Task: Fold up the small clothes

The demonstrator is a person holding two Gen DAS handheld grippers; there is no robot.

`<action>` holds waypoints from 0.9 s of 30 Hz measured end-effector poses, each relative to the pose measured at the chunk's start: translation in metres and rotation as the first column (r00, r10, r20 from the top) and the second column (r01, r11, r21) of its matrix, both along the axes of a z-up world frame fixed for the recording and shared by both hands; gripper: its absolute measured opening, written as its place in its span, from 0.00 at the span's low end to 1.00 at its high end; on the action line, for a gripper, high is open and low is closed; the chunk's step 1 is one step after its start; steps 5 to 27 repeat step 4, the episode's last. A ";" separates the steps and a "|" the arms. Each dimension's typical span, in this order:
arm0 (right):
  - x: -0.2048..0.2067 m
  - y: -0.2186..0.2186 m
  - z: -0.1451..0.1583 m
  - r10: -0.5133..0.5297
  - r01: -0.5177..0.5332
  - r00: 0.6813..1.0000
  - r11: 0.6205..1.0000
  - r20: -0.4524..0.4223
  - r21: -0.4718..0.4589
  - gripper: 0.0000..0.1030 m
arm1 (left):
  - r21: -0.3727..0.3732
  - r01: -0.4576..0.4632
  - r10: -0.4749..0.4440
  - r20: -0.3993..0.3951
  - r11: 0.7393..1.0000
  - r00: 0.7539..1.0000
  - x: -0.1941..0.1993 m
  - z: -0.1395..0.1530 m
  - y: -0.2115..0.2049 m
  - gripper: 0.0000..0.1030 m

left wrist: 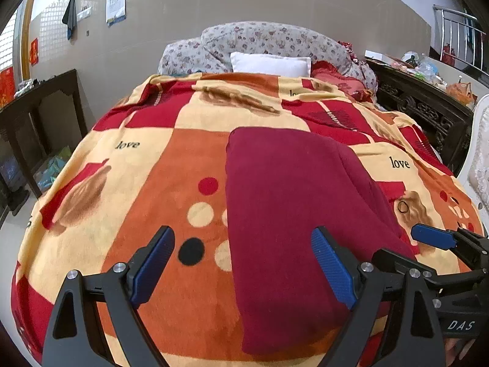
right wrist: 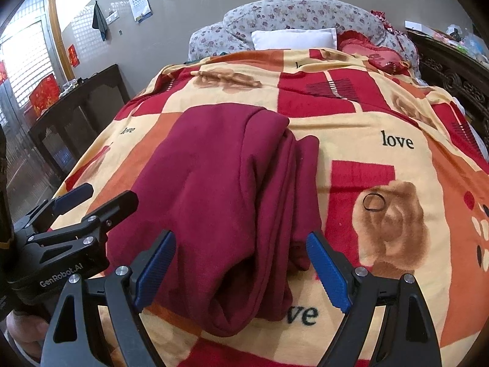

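A dark maroon garment (left wrist: 293,214) lies folded lengthwise into a long strip on the patterned blanket (left wrist: 152,165). In the right wrist view the garment (right wrist: 220,202) shows stacked layers along its right edge and a rolled near end. My left gripper (left wrist: 243,263) is open and empty, hovering above the garment's near left edge. My right gripper (right wrist: 241,269) is open and empty, above the garment's near end. Each gripper shows in the other's view: the right one (left wrist: 406,244) at the right, the left one (right wrist: 101,195) at the left.
A black hair tie (right wrist: 373,202) lies on the blanket right of the garment. Pillows (left wrist: 270,64) and a floral quilt (left wrist: 275,39) sit at the bed's head. Dark wooden furniture stands on the left (left wrist: 45,116) and right (left wrist: 428,107).
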State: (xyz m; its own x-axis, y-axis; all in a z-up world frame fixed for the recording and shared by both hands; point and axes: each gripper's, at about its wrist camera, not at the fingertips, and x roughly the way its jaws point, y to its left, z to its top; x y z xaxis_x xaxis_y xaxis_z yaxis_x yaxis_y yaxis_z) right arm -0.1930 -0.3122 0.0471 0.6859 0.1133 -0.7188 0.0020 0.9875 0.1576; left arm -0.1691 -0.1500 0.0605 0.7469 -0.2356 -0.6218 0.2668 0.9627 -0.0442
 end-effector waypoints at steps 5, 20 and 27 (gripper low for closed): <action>0.001 -0.002 -0.001 -0.003 0.003 1.000 1.000 -0.004 0.003 0.88 | 0.004 0.008 -0.008 0.014 1.000 1.000 0.002 0.002 0.002 0.88; 0.001 -0.002 -0.001 -0.003 0.003 1.000 1.000 -0.004 0.003 0.88 | 0.004 0.008 -0.008 0.014 1.000 1.000 0.002 0.002 0.002 0.88; 0.001 -0.002 -0.001 -0.003 0.003 1.000 1.000 -0.004 0.003 0.88 | 0.004 0.008 -0.008 0.014 1.000 1.000 0.002 0.002 0.002 0.88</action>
